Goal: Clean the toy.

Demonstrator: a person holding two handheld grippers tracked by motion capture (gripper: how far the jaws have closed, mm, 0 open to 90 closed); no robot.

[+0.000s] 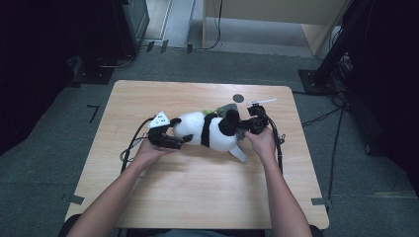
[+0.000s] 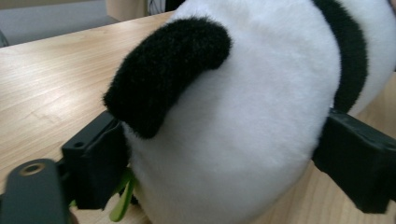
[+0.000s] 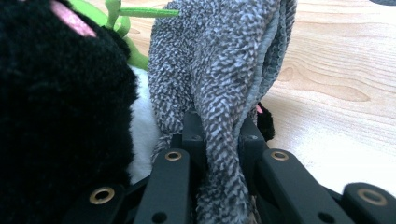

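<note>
A black-and-white panda plush (image 1: 212, 131) lies on its side in the middle of the wooden table (image 1: 197, 192). My left gripper (image 1: 181, 130) comes at it from the left, jaws very wide. In the left gripper view the white plush (image 2: 233, 140) bulges between both pads and presses on them, with a black ear or limb (image 2: 168, 70) above. My left gripper (image 2: 222, 128) is shut on it. My right gripper (image 3: 219, 130) is shut on a grey knitted cloth (image 3: 219, 70) that stands up beside the panda's black fur (image 3: 60, 116). In the high view my right gripper (image 1: 244, 129) sits at the panda's right end.
Green plush strands (image 3: 135, 56) stick out behind the panda. A dark round mark (image 1: 238, 98) lies near the table's far edge. Cables (image 1: 129, 148) trail from both grippers. Black stands (image 1: 326, 64) and a wooden cabinet (image 1: 276, 15) sit on the floor beyond.
</note>
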